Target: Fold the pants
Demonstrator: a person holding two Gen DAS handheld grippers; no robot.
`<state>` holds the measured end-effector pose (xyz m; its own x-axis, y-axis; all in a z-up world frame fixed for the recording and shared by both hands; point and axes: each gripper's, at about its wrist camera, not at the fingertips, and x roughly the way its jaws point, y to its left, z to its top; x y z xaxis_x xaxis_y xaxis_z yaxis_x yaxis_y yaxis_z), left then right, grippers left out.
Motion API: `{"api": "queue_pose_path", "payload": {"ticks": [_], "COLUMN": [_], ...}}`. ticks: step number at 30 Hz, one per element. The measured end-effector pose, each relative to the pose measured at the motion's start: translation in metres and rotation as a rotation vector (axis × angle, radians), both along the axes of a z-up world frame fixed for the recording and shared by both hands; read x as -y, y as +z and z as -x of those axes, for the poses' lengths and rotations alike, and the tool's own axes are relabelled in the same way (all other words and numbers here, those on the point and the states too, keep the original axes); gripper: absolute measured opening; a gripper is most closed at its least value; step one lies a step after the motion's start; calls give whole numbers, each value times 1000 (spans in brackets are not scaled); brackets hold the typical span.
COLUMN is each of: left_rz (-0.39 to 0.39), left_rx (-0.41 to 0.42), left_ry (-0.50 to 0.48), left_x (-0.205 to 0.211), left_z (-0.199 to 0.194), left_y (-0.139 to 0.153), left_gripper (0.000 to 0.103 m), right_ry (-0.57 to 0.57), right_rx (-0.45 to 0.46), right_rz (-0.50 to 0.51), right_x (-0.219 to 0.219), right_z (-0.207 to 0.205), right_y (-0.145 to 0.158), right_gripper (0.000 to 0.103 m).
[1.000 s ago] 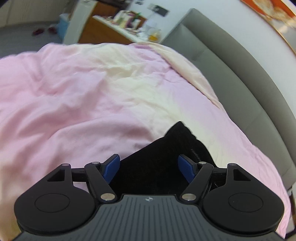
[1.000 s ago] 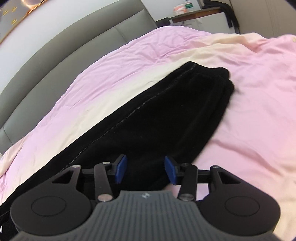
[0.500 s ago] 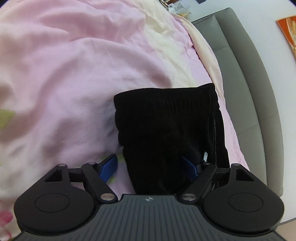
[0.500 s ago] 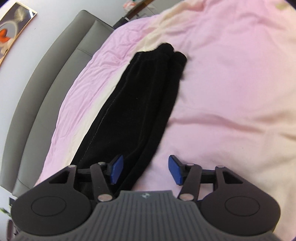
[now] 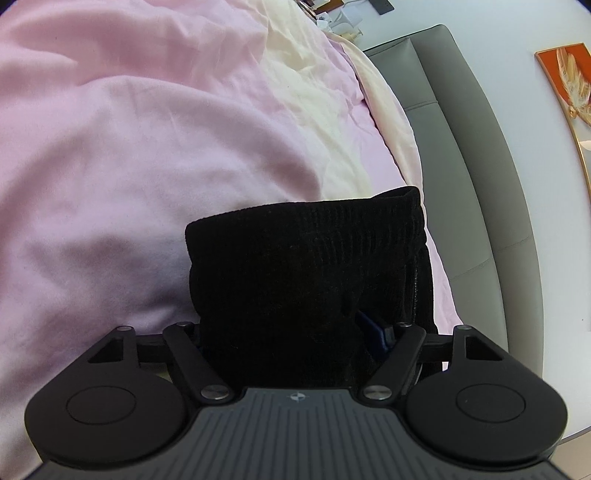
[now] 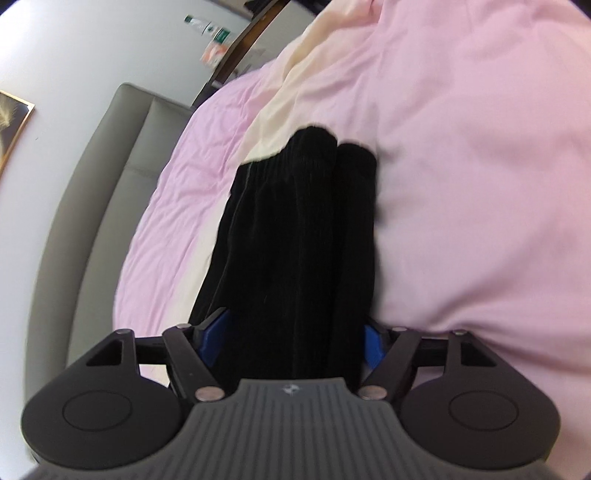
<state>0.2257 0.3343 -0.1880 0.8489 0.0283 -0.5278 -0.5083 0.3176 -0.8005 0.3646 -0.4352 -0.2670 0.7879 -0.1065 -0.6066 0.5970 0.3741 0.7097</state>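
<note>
**Occluded and Indeterminate Regions**

In the left wrist view, the left pad of the left gripper (image 5: pixel 284 343) is covered by the black pants (image 5: pixel 303 266); only a sliver of the right blue pad is exposed. Contact between pads and cloth cannot be confirmed. The framed picture (image 5: pixel 569 81) is cut off by the right edge.

In the right wrist view, the pads of the right gripper (image 6: pixel 291 339) are partly hidden behind the pants (image 6: pixel 295 229), whose near end is concealed by the gripper body. The cuffs are blurred. The wall labels (image 6: pixel 210 33) are too small to be read.
</note>
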Motion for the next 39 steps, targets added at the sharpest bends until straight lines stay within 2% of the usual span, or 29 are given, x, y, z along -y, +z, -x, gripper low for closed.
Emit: {"api": "queue_pose_path", "payload": {"ticks": [3, 4, 5, 6, 7, 10, 14, 17, 19, 21, 25, 27, 29, 31, 32, 33, 35, 36, 39], "left_rz": [4, 1, 0, 3, 14, 74, 122, 85, 26, 19, 36, 58, 73, 77, 72, 55, 50, 39, -66], "left_rx": [-1, -2, -5, -9, -5, 22, 39, 72, 71, 64, -4, -73, -153, -236, -272, -303, -323, -325, -335], "left_ry": [-16, -22, -25, -28, -29, -30, -51, -97, -124, -124, -58, -9, 27, 50, 55, 63, 90, 99, 82], "left_x": [0, -1, -3, -3, -5, -9, -16, -13, -10, -18, -48, -62, -71, -74, -75, -73, -71, -69, -60], "left_z": [-4, -7, -10, -11, -11, -8, -5, 2, 13, 26, 64, 83, 103, 113, 115, 116, 120, 121, 121], "left_y": [-2, -2, -3, -3, -4, -4, 14, 47, 70, 84, 96, 92, 83, 69, 62, 57, 57, 62, 86], "left_gripper": [84, 82, 78, 67, 58, 41, 33, 29, 29, 29, 29, 29, 29, 34, 38, 45, 49, 49, 50], "right_ry": [-41, -25, 6, 44, 59, 84, 116, 136, 150, 163, 203, 229, 254, 286, 290, 282, 273, 270, 235], "right_rx": [-27, -48, -73, -78, -69, -36, -11, 14, 27, 31, 31, -14, -95, -255, -303, -326, -297, -287, -269], "right_rz": [21, 28, 44, 53, 79, 122, 118, 115, 93, 59, -24, -59, -106, -158, -181, -199, -236, -211, -100], "right_x": [7, 7, 7, 6, 5, 9, 14, 10, 8, 6, -2, -8, -12, -16, -15, -13, -4, -1, 7], "right_z": [-16, -21, -26, -25, -22, -5, 12, 25, 38, 57, 105, 132, 155, 175, 181, 187, 190, 190, 194], "right_y": [-3, -1, 2, 5, 12, 36, 79, 109, 120, 126, 121, 112, 96, 70, 58, 49, 44, 47, 60], "right_gripper": [69, 56, 36, 12, 11, 11, 11, 11, 10, 10, 10, 10, 10, 12, 15, 24, 26, 31, 43]}}
